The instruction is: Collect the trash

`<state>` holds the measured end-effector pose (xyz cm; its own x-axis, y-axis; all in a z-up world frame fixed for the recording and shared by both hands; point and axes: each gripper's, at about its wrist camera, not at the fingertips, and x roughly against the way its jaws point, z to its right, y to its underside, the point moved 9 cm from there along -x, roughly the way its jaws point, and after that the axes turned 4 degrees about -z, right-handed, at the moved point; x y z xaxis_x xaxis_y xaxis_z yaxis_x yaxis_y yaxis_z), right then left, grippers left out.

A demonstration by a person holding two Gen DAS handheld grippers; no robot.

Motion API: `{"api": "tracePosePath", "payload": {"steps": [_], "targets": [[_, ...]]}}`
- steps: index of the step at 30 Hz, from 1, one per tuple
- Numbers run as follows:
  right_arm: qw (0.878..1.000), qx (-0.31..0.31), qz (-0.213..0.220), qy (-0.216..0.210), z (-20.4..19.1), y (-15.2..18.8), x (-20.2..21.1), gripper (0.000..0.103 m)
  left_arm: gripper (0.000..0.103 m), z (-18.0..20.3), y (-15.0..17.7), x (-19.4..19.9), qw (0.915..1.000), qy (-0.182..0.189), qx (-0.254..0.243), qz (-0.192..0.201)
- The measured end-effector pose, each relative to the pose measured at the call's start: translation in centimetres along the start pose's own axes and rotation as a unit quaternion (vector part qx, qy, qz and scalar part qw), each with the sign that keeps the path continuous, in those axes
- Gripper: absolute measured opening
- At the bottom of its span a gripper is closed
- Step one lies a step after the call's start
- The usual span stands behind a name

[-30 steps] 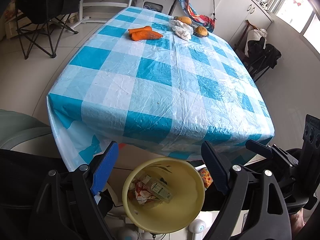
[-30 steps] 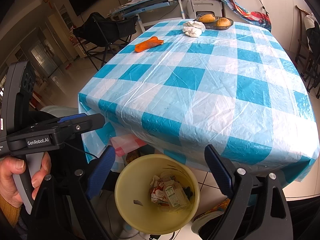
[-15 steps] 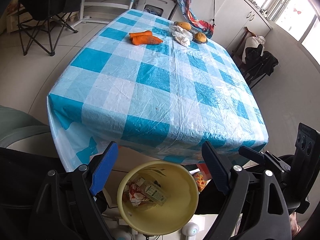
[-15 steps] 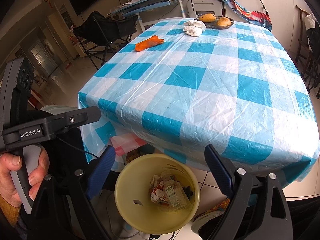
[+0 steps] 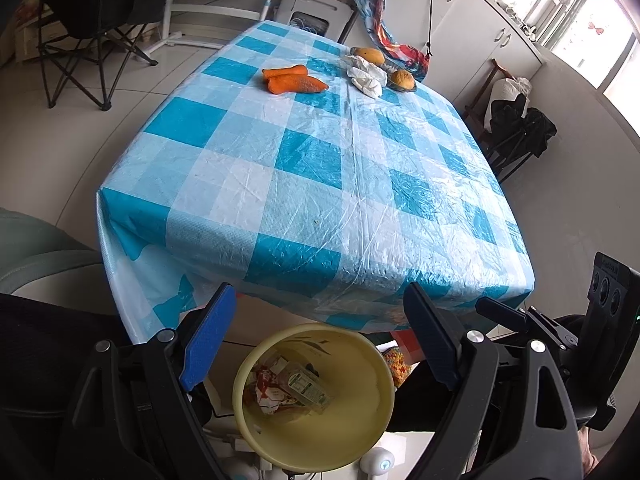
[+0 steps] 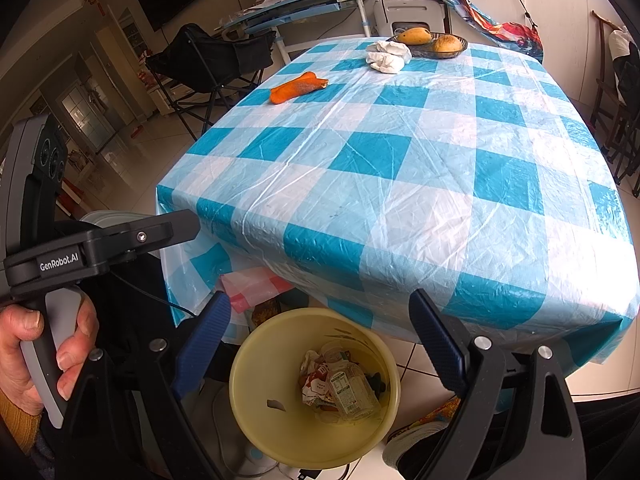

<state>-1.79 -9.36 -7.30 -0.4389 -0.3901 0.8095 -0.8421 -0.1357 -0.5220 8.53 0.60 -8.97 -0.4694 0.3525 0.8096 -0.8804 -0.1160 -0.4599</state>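
Partly table-hidden bin (image 5: 312, 440), trash (image 6: 340, 388) indistinct

Checked table (image 6: 420, 184); orange peel (image 6: 296, 87), white wad (image 6: 387, 58), fruit dish (image 6: 434, 46)

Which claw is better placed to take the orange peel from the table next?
Left, probably. The peel lies toward the table's left side. Both claws are open, empty, over the bin.
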Motion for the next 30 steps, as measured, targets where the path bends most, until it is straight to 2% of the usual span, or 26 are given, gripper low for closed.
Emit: {"api": "tracePosePath", "payload": {"steps": [5,11,15,21,27,30], "targets": [[1.000,-0.017,0.010,-0.020,0.0,-0.6,0.6,0.087,0.082,-0.8,-1.5,2.3,0.9979,0.018,0.033,0.052],[0.997,-0.037,0.053,-0.030,0.8,-3.6,2.7,0.087,0.082,-0.7,-4.9,5.0,0.9937,0.029,0.042,0.099],[0.997,-0.029,0.071,-0.019,1.5,-6.6,3.0,0.087,0.083,-0.9,-7.8,4.9,0.9942,0.025,0.039,0.097],[0.995,-0.041,0.088,-0.022,3.1,-12.4,1.7,0.087,0.083,-1.5,-12.0,2.6,0.9960,0.003,0.027,0.085],[0.995,-0.040,0.093,-0.009,4.7,-17.6,-1.2,0.087,0.082,-3.0,-14.0,-0.4,0.9965,-0.004,0.050,0.066],[0.996,-0.035,0.088,0.000,5.5,-19.6,-3.0,0.085,0.082,-3.5,-16.4,-1.3,0.9965,-0.020,0.046,0.067]]}}
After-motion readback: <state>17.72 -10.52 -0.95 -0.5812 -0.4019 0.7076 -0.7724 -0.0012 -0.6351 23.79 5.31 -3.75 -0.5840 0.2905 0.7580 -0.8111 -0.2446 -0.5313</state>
